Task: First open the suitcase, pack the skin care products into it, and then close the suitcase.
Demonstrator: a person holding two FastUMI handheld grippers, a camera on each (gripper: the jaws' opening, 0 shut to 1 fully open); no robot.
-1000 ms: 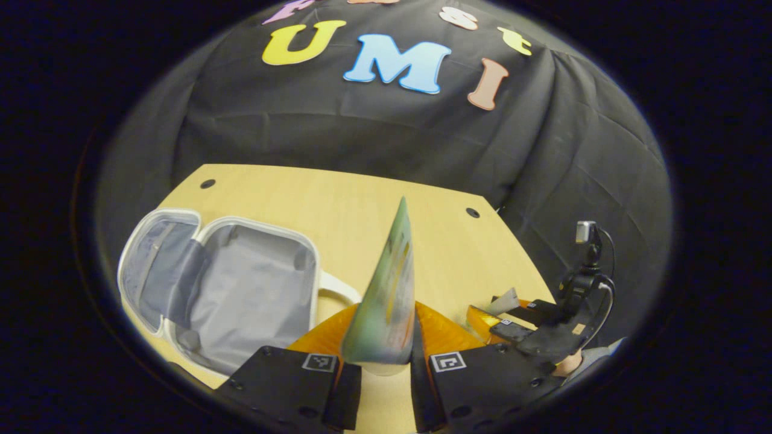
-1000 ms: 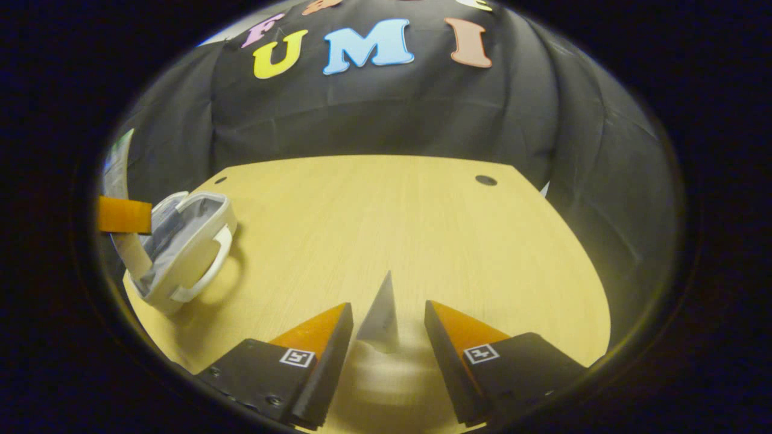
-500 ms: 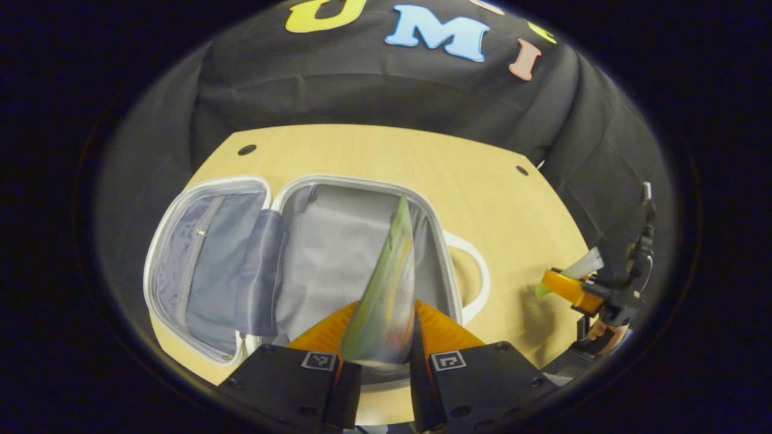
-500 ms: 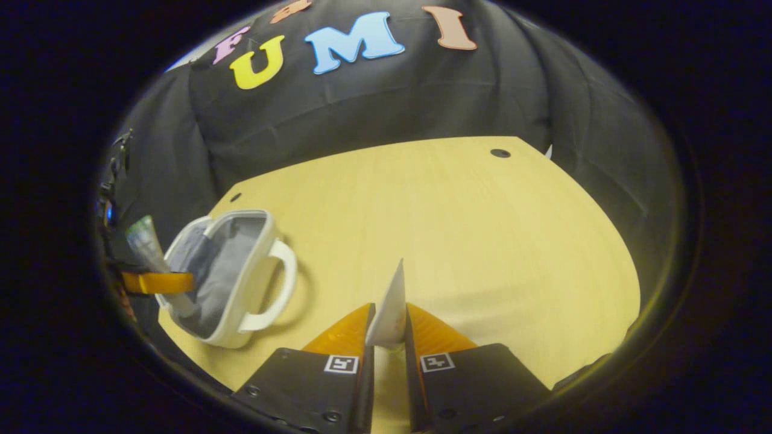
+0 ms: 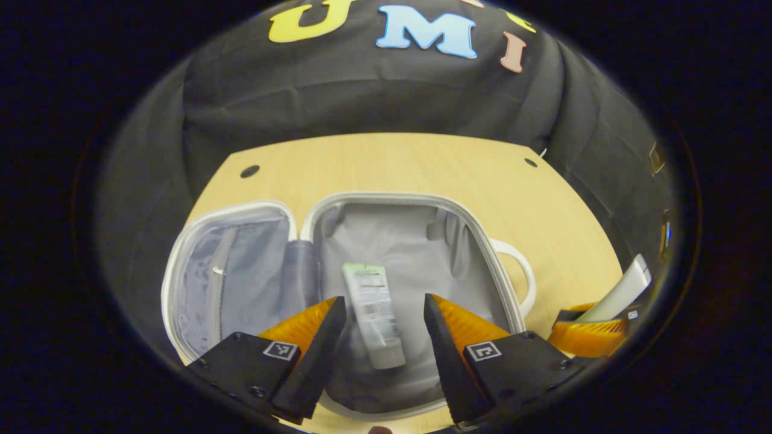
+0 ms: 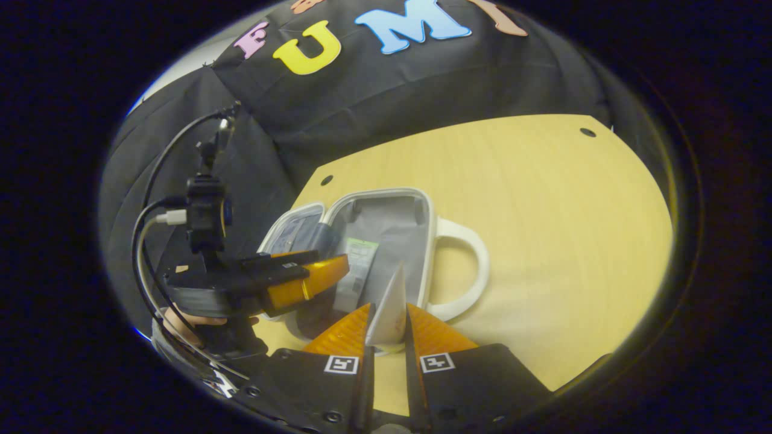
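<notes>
the green-capped tube [image 5: 374, 313] lies flat on the grey lining of the open suitcase [image 5: 482, 241], long axis running from the near rim toward the far one, green end farthest. the left gripper [image 5: 379, 349] hangs above it, fingers spread wide. the right gripper [image 6: 388, 337] pinches a white tube [image 6: 391, 304], its flat tip pointing up and away, near the suitcase handle [image 6: 467, 271] on the wooden table [image 6: 543, 211].
</notes>
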